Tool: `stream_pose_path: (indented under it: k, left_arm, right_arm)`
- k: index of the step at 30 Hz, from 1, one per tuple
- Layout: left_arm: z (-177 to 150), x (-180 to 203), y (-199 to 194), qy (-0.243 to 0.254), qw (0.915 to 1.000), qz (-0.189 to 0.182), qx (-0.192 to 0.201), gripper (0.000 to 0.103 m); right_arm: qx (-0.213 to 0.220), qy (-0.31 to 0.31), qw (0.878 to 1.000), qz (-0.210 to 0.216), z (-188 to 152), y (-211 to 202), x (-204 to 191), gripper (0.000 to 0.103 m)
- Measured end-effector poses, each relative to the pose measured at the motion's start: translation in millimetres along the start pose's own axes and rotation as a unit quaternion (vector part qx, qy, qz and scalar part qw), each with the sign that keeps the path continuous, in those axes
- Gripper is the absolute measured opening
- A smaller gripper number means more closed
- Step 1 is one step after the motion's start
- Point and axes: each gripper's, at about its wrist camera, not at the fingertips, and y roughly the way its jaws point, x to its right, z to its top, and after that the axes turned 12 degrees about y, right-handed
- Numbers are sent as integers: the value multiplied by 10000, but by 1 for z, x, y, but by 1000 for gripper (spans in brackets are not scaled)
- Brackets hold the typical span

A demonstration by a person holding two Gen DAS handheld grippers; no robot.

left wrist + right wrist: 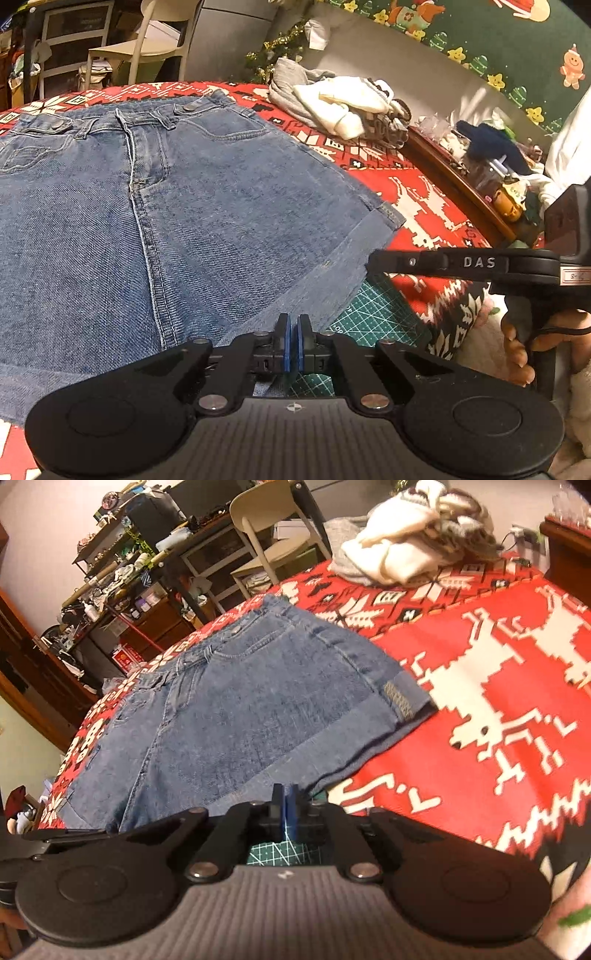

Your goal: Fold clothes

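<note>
Blue denim shorts [207, 206] [236, 716] lie flat on a red patterned blanket [480, 738], waistband away from me. My left gripper [294, 334] is at the near hem. Its blue pads are shut, and the hem's edge runs in between them. My right gripper [285, 812] is just short of the cuffed leg hem [369, 746]. Its jaws stand a narrow slit apart with no cloth in them. The left wrist view shows the right gripper [373, 260] from the side, its tip at the hem's right end, with a hand [517, 350] on its grip.
A green cutting mat [369, 317] shows under the blanket's near edge. Several white and grey clothes [340, 99] are piled at the far side. A wooden tray of clutter [491, 173] is on the right. A cream chair [266, 535] and shelves stand beyond.
</note>
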Motion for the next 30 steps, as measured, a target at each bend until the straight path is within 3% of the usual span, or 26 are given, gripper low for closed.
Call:
stream_pose_path:
  k: [6,10,12,13,16,20,22,26,28,30]
  left_arm:
    - [4,3,7,39,10000,21,25,4]
    - [-4,-2,3,-28,10000,79,-7,5]
    - [-7,-5,-2,-157,9999,43,-2,4]
    - [-7,-6,-5,-226,9997,15,10,4]
    - [-2,-6,-9,-287,9994,-83,192,5]
    - [8,-6,1,-206,9997,-1,157,5]
    - [6,-6,5,-122,9999,69,63,5]
    - [-4,-8,3,-135,9999,99,9,5]
    - [-5,-11,-2,-251,9997,59,6,5]
    - [-4,-11,-3,-270,9996,38,26,5]
  right_arm:
    - [-246,-423,9986,189,-7,11,-24,10]
    - [-297,-445,9985,92,-15,8,-17,1]
    - [-373,-237,9990,114,-14,2,-11,2]
    - [-360,-96,9992,127,-12,-2,-8,10]
    - [-104,91,9997,193,2,-11,-1,11]
    - [-38,202,9998,-83,25,2,8,11]
    - [-65,334,9993,-130,26,4,19,2]
    - [-67,602,9980,-155,23,-1,38,0]
    - [-6,879,9958,-264,26,-6,48,11]
    - [213,969,9949,-177,33,-11,52,11]
